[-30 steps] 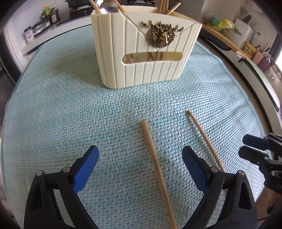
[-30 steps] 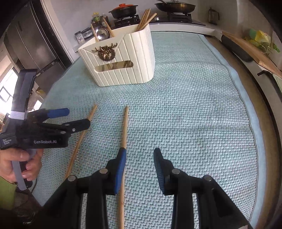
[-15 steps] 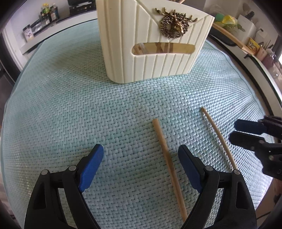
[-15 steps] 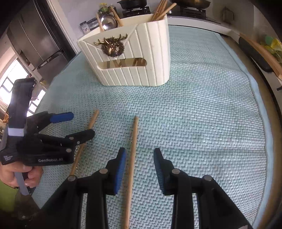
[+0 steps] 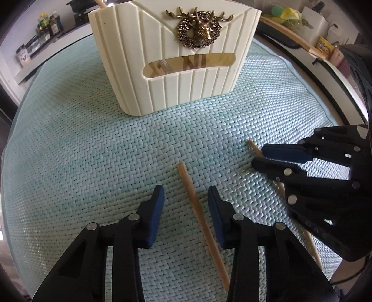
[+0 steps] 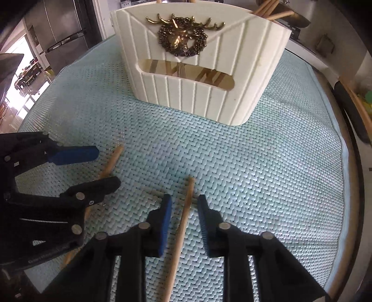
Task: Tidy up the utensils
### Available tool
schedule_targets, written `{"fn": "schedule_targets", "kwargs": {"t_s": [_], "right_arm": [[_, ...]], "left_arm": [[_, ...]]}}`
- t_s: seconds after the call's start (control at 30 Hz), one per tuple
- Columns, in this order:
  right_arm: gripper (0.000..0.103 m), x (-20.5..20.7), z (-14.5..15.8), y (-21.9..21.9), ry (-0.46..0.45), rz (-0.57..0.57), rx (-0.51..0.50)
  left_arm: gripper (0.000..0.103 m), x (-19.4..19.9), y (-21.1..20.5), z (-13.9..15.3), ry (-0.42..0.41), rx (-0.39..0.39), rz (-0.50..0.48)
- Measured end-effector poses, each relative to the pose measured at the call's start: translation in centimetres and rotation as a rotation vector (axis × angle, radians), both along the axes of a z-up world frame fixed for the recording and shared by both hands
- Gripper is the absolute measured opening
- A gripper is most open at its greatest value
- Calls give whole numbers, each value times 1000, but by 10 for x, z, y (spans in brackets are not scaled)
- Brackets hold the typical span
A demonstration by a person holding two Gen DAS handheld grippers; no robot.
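Two wooden chopsticks lie on a woven teal mat in front of a cream utensil holder (image 5: 172, 53) with a brass deer emblem; the holder also shows in the right wrist view (image 6: 200, 69). My left gripper (image 5: 186, 197) is open and low, its jaws on either side of the left chopstick (image 5: 197, 216), not touching it. My right gripper (image 6: 184, 206) is open, its jaws either side of the right chopstick (image 6: 183, 223). Each gripper shows in the other's view: right gripper (image 5: 260, 155), left gripper (image 6: 107, 167) around the left chopstick (image 6: 111, 160).
The holder holds several chopsticks (image 6: 269, 10) and a spoon. The teal mat (image 5: 69, 151) covers a round table. Kitchen counters with bottles (image 5: 48, 22) and a fridge (image 6: 60, 30) stand beyond the table edge.
Both grippers moved forward and down toward the holder. The left jaws narrowed around the left chopstick. The right gripper now straddles the right chopstick, which was beside its left finger before.
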State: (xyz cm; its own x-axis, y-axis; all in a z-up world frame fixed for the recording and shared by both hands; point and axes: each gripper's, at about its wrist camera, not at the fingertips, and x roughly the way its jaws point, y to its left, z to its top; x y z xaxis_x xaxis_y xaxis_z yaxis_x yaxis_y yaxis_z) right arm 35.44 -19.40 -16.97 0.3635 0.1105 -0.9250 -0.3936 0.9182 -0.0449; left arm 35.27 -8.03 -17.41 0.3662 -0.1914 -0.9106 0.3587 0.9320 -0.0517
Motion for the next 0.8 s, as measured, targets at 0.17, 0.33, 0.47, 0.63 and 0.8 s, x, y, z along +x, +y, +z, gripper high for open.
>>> {"fn": "schedule_targets", "kwargs": {"t_s": [0.17,0.33,0.47,0.63,0.8], "right_arm": [[6,5,1,-8,-1,-49,63],[6,-2,20,-38,-38,-113,174],[6,-14,50,-51,-104,-138,247],[6,-35,87,-71,-186,-149,330],[6,-65,123,-84,-271,-149,395]], "left_arm": [[6,4,2,0,13,-48,12],[5,7,23,7,23,-130,64],[5,-1,35,29,-22,-172,81],[5,-17,45,75,-122,-215,79],[5,-40,67,124,-227,-263,74]]}}
